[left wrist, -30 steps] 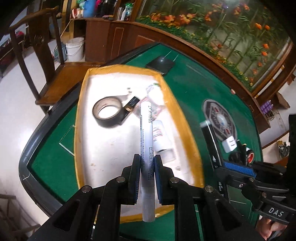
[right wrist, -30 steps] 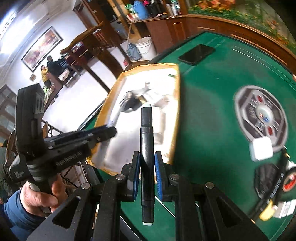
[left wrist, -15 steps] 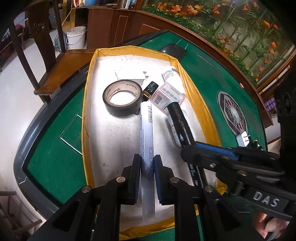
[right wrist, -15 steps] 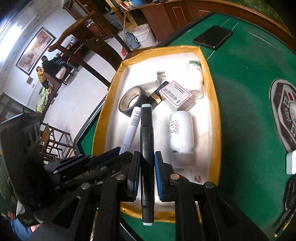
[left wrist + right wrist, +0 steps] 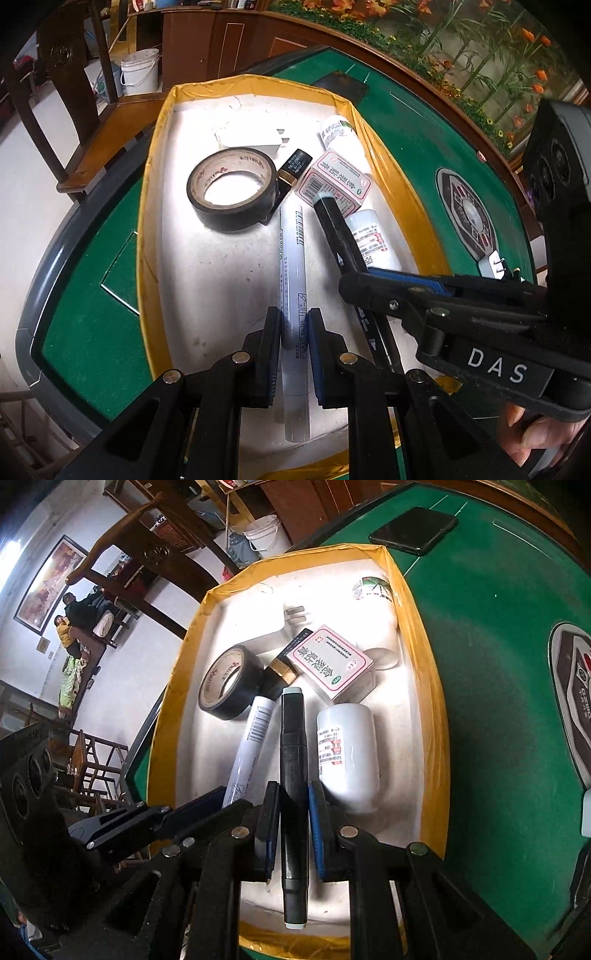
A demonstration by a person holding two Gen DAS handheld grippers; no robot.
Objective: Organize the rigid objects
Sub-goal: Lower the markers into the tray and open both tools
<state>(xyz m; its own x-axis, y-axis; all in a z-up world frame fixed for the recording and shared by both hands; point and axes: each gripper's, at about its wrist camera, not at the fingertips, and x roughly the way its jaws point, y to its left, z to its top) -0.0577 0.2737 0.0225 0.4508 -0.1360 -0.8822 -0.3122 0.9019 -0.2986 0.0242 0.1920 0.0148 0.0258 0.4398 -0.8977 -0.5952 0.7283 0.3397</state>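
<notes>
Left gripper clamped on white marker, right gripper on black marker, both over tray for side-by-side release.

My 2 black tongs: blue-padded fingers, silver screws, white "DAS" lettering on the right one.

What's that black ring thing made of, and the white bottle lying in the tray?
The black ring looks like a roll of plastic tape: glossy black outside, tan printed cardboard core. The white bottle looks like smooth plastic; its surface is opaque and slightly shiny, with a printed paper label. Both are guesses from looks.
</notes>
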